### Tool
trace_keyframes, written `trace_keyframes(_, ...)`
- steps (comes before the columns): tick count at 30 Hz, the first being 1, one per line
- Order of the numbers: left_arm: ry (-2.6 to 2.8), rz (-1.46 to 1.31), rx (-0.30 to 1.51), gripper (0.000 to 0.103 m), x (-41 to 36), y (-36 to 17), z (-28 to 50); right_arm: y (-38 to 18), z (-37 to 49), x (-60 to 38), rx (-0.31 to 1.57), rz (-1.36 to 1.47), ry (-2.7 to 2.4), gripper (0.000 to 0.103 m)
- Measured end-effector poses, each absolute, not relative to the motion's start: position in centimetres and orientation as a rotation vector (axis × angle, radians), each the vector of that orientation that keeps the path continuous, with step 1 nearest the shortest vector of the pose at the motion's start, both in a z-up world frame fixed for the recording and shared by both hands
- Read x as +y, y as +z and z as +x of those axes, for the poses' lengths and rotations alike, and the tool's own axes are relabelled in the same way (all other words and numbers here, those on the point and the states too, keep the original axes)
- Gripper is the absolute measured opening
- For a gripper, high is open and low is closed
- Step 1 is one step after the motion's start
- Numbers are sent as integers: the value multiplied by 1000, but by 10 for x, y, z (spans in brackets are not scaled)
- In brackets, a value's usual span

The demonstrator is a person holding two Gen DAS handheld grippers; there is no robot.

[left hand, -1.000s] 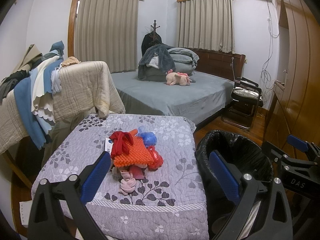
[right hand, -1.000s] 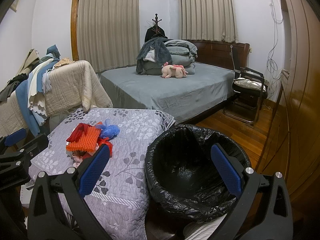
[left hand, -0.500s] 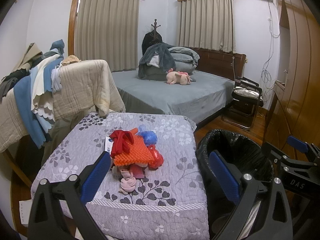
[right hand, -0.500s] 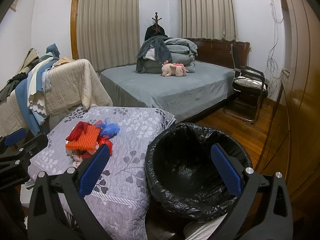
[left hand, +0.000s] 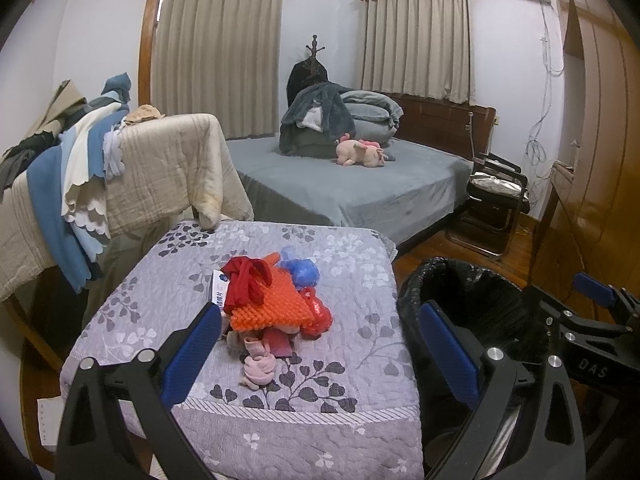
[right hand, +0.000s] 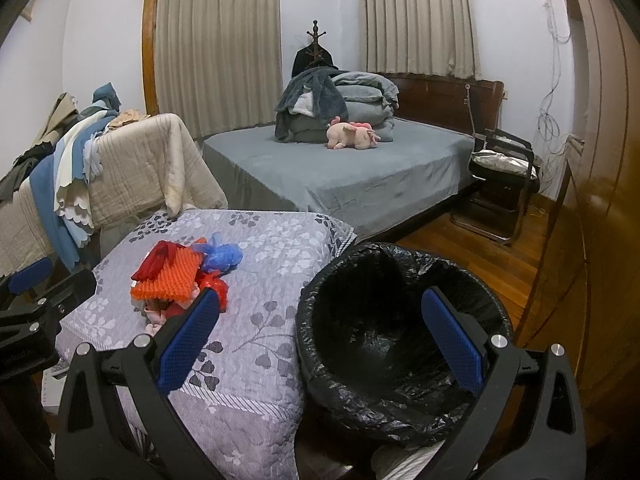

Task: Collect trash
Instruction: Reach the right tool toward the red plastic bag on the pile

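Left wrist view shows my left gripper (left hand: 320, 354) spread wide with nothing between its blue pads, hanging above the near edge of the quilt-covered table (left hand: 352, 432). The trash pile (left hand: 276, 304) lies near the middle of that quilted top: a bristly orange piece with a red cloth-like scrap on it, a blue crumpled bag toward the far side, a red crinkled bag at the pile's right, and a pink wad nearest me. A white label card pokes out at the pile's left.

My right gripper (right hand: 320, 346) is just as wide open and holds nothing; it hovers over the gap between the table's right edge and the black-lined bin (right hand: 400, 400), which stands just beside that edge with its mouth open and, as far as I can see, nothing inside.

Nothing has been collected yet, I judge. The risks ahead: the pieces overlap, so closing on one could drag its neighbours along and spill them onto the floor between table and bin. The quilt is soft, so a low pinch could catch fabric with the trash. The thin bags may slip from the pads. A careless swing could also snag the loose liner and pull it off the rim.
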State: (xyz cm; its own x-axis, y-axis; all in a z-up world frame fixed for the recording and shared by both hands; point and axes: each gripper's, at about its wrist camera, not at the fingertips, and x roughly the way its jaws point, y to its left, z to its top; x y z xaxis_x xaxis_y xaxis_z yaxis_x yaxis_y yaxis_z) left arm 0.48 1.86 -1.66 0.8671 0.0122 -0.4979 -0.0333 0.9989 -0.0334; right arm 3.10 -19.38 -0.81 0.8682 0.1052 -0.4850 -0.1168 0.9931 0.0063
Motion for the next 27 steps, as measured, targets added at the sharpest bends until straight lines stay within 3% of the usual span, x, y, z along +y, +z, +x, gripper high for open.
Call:
trace_keyframes(16, 199, -30, 556, 97, 89, -50, 45, -30, 90, -141, 556, -67, 218, 98)
trace_keyframes(27, 250, -44, 606, 97, 134, -87, 76, -79, 150, -88, 609, -128, 270, 96)
